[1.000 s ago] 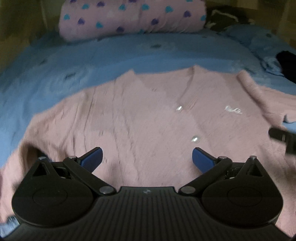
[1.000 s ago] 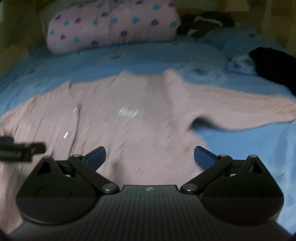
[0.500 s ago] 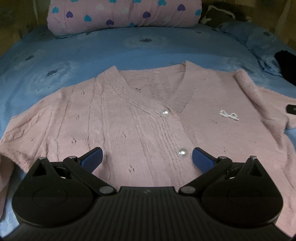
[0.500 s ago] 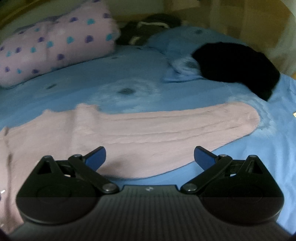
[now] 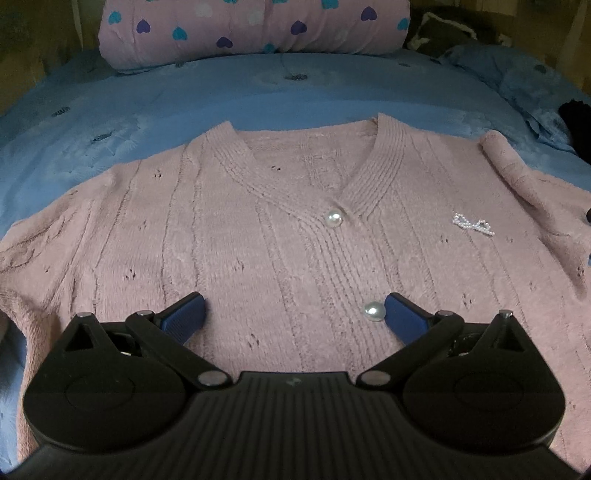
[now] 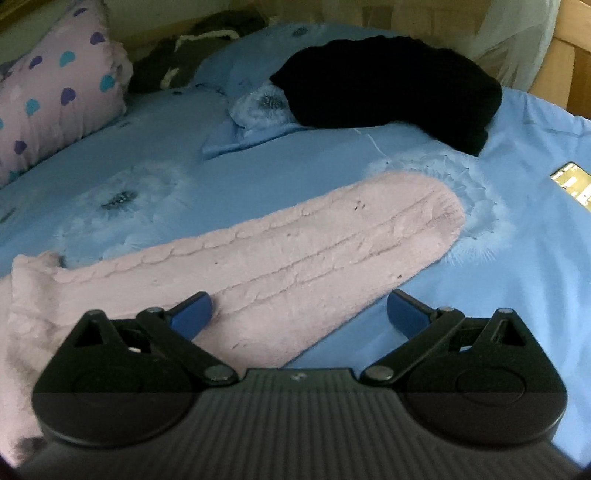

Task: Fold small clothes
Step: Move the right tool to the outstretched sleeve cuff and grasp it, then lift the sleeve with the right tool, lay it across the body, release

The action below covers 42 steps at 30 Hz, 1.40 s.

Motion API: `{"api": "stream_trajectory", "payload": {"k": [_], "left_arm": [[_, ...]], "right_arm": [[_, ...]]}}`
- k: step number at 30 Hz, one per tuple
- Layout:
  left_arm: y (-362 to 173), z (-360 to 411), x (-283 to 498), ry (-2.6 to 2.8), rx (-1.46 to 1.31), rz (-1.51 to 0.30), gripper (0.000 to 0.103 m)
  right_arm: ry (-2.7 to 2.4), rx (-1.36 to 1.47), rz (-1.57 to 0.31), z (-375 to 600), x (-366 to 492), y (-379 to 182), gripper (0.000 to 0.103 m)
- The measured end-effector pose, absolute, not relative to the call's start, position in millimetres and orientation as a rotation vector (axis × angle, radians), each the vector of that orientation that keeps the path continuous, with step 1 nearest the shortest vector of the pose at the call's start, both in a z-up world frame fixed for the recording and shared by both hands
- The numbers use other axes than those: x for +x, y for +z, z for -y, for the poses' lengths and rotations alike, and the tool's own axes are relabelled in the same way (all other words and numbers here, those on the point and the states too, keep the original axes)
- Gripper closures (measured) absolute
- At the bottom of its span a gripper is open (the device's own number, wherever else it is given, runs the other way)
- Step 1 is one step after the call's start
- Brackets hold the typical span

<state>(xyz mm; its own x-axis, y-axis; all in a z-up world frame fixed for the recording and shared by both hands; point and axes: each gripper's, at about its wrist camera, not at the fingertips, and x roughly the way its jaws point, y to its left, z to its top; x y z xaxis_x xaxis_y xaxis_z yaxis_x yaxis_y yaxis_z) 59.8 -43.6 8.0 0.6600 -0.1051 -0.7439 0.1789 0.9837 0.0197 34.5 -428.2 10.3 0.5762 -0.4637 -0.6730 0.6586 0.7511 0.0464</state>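
Note:
A pink knit cardigan (image 5: 236,236) with pearl buttons (image 5: 334,218) and a small bead bow (image 5: 473,224) lies flat, front up, on a blue bedsheet (image 5: 184,96). My left gripper (image 5: 293,314) is open and empty, low over the cardigan's chest. In the right wrist view one sleeve (image 6: 295,258) stretches out to the right, its cuff (image 6: 439,206) on the sheet. My right gripper (image 6: 299,308) is open and empty, just above the sleeve's middle.
A pink pillow with hearts (image 5: 255,29) lies at the head of the bed. A black garment (image 6: 388,88) lies on a blue pillow (image 6: 255,107) beyond the sleeve. A phone (image 6: 572,181) lies at the right edge. Dark clothes (image 6: 192,48) sit at the back.
The right gripper swung right from the cardigan's body to over the outstretched sleeve. The left gripper steadied and moved a little closer over the chest. Both stayed open.

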Motion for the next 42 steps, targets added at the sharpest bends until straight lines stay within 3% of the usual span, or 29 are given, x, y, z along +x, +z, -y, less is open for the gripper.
{"api": "stream_trajectory", "payload": {"k": [15,17,19,23,25,27,42], "left_arm": [[5,44,58,-0.155,0.085,-0.829,0.000],[5,45,57,-0.154,0.092,-0.822,0.000],[5,45,57,-0.154,0.091,-0.822,0.000],[7,43,57,-0.157,0.081,-0.830,0.000],[8,42,58,-0.158,0.077,-0.834,0.000],[10,42,57,-0.160,0.075,-0.837,0.000],[21,33,52,-0.156,0.065,-0.862,0.000]], "right_arm": [[-0.634,0.358,-0.629,440,38,6,0.002],[-0.598,0.404,-0.578,441,35,8,0.009],[-0.576,0.430,-0.548,442,34,11,0.024],[-0.578,0.438,-0.548,446,33,10,0.044],[-0.599,0.440,-0.550,448,32,10,0.068],[-0.604,0.478,-0.537,454,28,11,0.081],[-0.392,0.448,-0.323,404,26,69,0.085]]}}
